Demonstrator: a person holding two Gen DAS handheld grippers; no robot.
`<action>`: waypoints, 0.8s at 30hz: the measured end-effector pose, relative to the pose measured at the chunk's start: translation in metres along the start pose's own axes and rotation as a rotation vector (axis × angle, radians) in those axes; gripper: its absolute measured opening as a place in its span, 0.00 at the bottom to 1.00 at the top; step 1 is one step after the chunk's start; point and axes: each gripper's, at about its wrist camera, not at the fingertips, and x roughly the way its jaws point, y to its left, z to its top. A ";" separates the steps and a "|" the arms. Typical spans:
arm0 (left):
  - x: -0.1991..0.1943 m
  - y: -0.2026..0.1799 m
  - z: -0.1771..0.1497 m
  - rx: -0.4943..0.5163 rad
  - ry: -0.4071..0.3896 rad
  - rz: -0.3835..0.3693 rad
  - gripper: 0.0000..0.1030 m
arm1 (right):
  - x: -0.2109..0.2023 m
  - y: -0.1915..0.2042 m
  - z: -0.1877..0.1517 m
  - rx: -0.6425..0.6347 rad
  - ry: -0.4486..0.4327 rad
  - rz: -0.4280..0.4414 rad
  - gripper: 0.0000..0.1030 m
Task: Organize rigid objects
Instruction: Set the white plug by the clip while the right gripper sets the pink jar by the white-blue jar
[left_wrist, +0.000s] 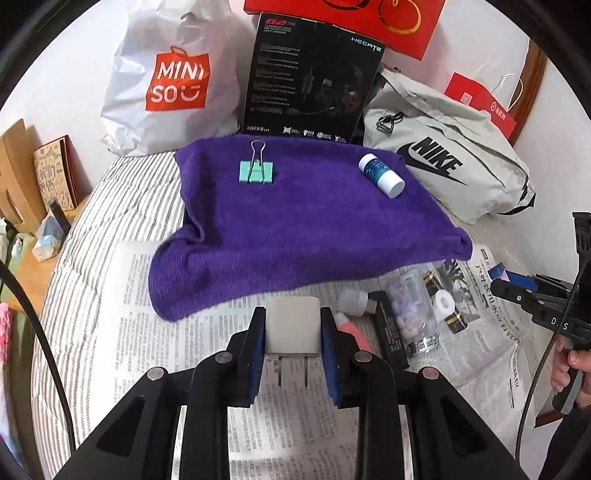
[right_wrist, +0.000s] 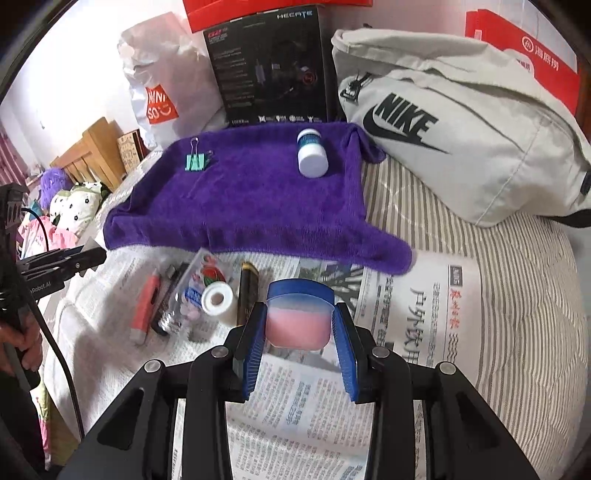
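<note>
Carrying: we hold both items above the newspaper (left_wrist: 140, 295).
Left gripper (left_wrist: 292, 332): jaws clamp white plug adapter (left_wrist: 291, 325).
Right gripper (right_wrist: 298, 325): jaws clamp pink jar (right_wrist: 298, 325).
Next: we judge placement on purple towel (left_wrist: 295, 221).

Lighting: bright, even daylight; image quality fair.
Fisheye bending and black vignette at all edges; white wall (right_wrist: 66, 74) overexposed upper left; soft shadows; near fingers (left_wrist: 255, 343) slightly soft.

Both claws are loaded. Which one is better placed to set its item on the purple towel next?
Probably left: the left claw grips the white plug right at the purple towel edge; the right claw, holding the pink jar, seems farther back.
</note>
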 end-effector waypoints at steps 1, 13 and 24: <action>0.000 0.000 0.002 0.001 -0.003 -0.001 0.25 | 0.001 0.001 0.003 0.000 -0.003 -0.002 0.35; -0.004 -0.001 0.040 0.032 -0.041 0.002 0.25 | 0.013 -0.002 0.042 -0.009 -0.026 -0.002 0.35; 0.029 0.005 0.077 0.041 -0.020 0.033 0.25 | 0.052 -0.006 0.082 -0.018 0.000 -0.012 0.35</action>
